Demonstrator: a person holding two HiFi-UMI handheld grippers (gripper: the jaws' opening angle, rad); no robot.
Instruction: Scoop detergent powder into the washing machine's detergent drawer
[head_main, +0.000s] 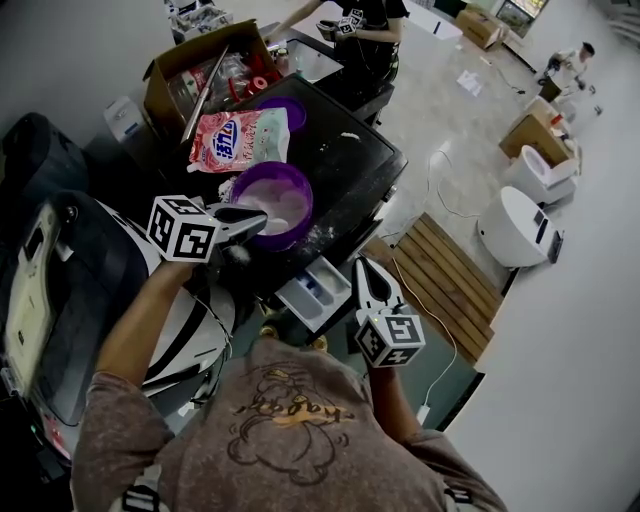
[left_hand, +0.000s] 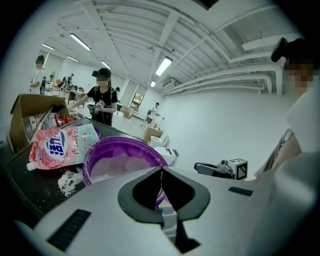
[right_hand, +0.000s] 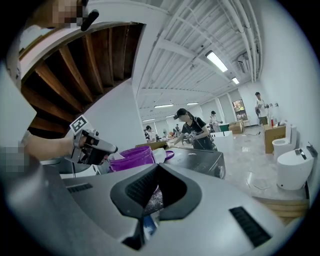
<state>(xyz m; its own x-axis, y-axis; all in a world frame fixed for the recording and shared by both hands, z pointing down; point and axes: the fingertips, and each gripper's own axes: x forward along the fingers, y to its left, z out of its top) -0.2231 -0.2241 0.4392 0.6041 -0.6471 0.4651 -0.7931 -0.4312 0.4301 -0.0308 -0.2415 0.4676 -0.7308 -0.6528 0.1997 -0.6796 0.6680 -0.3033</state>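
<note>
Fingers of the left gripper (left_hand: 161, 170) were pressed together tip to tip, with only a hairline seam of light between them and nothing that I could make out held there. They reached to the right over the near rim of the purple bowl (head_main: 303, 188), which stood on the black surface (head_main: 340, 160) and held white detergent powder (head_main: 280, 212). Seen from the right gripper view, a small white shape sat at those tips against the bowl's rim, too small to identify. Just behind the bowl, on the far left, the pink detergent bag (head_main: 240, 140) lay flat with its print up and its long axis running left to right. Loose powder (left_hand: 65, 180) was scattered on the surface beside it.

Right of the bowl and nearer the person, the detergent drawer (head_main: 325, 300) stuck out from the machine's front, its open top facing up and blue showing inside. Its far end was hidden under the surface's edge, so its long axis was hard to judge. In both gripper views it showed only as a white-and-blue sliver below the fingers.

Farther right, the right gripper (head_main: 362, 264) pointed away from the person with its tips just beside the drawer's right corner, its fingers closed at the tips and empty.
</note>
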